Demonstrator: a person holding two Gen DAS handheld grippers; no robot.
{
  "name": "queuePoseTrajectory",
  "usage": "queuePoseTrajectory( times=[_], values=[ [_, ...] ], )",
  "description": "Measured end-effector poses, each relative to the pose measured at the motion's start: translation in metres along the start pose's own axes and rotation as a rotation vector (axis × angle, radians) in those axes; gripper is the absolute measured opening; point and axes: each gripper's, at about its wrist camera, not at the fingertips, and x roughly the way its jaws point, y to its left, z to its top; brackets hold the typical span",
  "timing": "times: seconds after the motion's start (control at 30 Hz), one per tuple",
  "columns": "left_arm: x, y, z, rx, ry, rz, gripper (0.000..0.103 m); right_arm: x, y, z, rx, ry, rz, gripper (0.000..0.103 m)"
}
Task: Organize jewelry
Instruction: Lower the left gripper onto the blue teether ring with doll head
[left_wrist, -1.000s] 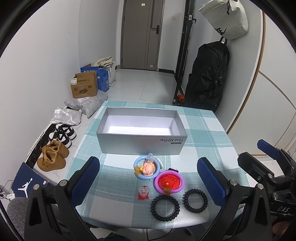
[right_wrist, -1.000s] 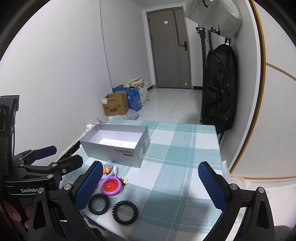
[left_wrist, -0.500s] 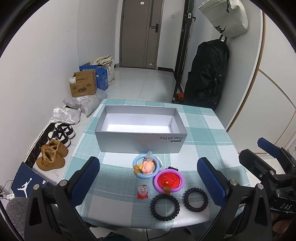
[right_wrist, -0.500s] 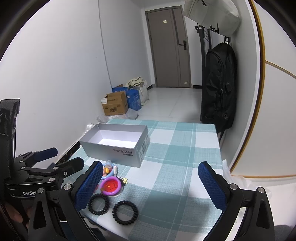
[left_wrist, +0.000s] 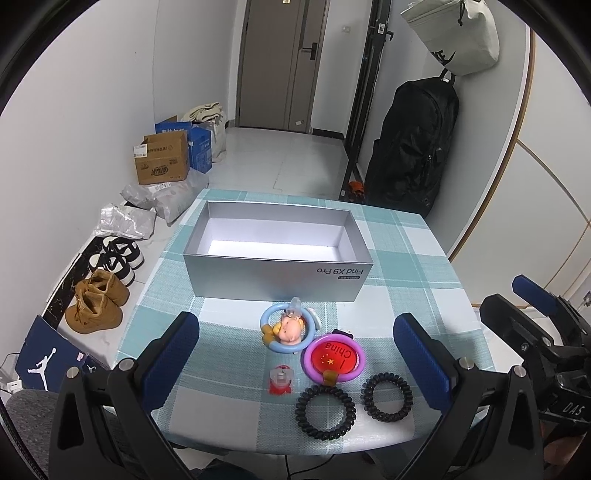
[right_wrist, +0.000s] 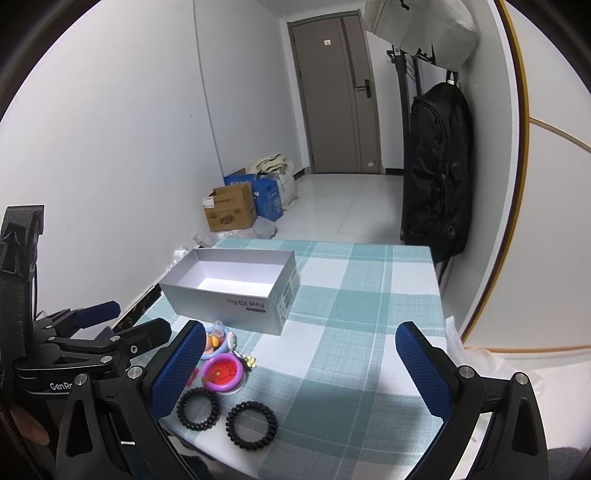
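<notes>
An open grey box (left_wrist: 277, 275) (right_wrist: 221, 295) stands empty on the checked tablecloth. In front of it lie a blue ring with a pig figure (left_wrist: 288, 328), a purple ring with a red China badge (left_wrist: 334, 358) (right_wrist: 221, 373), a small red charm (left_wrist: 280, 380) and two black coil hair ties (left_wrist: 325, 411) (left_wrist: 386, 397) (right_wrist: 197, 408) (right_wrist: 252, 421). My left gripper (left_wrist: 295, 347) is open and empty, held above the trinkets. My right gripper (right_wrist: 299, 365) is open and empty, right of them; it also shows in the left wrist view (left_wrist: 532, 317).
The table (left_wrist: 424, 258) ends close below the hair ties. Shoes (left_wrist: 96, 299), cardboard boxes (left_wrist: 162, 162) and bags lie on the floor at left. A black backpack (left_wrist: 410, 144) hangs at the right wall.
Both views have shifted only slightly. The objects on the table have not moved and both grippers stay open.
</notes>
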Motion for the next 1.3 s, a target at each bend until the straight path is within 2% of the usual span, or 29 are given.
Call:
queuePoseTrajectory(
  times=[0.47,0.6,0.7,0.83,0.9,0.97,1.07,1.2,1.27,1.3],
  values=[
    [0.024,0.021,0.001,-0.099,0.116,-0.111,0.102,0.014,-0.004,0.0,0.019,0.048,-0.002,0.103],
    [0.034,0.039,0.001,-0.17,0.166,-0.133,0.102,0.027,-0.003,0.0,0.017,0.104,0.04,0.103],
    [0.043,0.052,0.0,-0.221,0.197,-0.154,0.102,0.038,-0.002,-0.001,0.026,0.142,0.106,0.103],
    [0.052,0.055,0.002,-0.214,0.221,-0.144,0.102,0.052,0.002,-0.003,0.035,0.189,0.15,0.103],
    [0.056,0.054,0.002,-0.197,0.228,-0.14,0.096,0.058,0.003,-0.003,0.041,0.202,0.16,0.103],
    [0.061,0.052,0.004,-0.177,0.243,-0.143,0.082,0.062,0.004,-0.002,0.044,0.206,0.168,0.103],
    [0.063,0.046,0.004,-0.143,0.251,-0.168,0.07,0.066,0.004,-0.001,0.043,0.215,0.17,0.103],
    [0.065,0.037,0.005,-0.065,0.254,-0.171,0.059,0.071,-0.001,-0.001,0.066,0.238,0.174,0.103],
    [0.07,0.033,0.004,-0.032,0.277,-0.172,0.039,0.073,-0.004,-0.001,0.079,0.24,0.177,0.103],
    [0.073,0.033,0.003,-0.025,0.288,-0.176,0.035,0.072,-0.005,0.0,0.084,0.239,0.178,0.103]
  ],
)
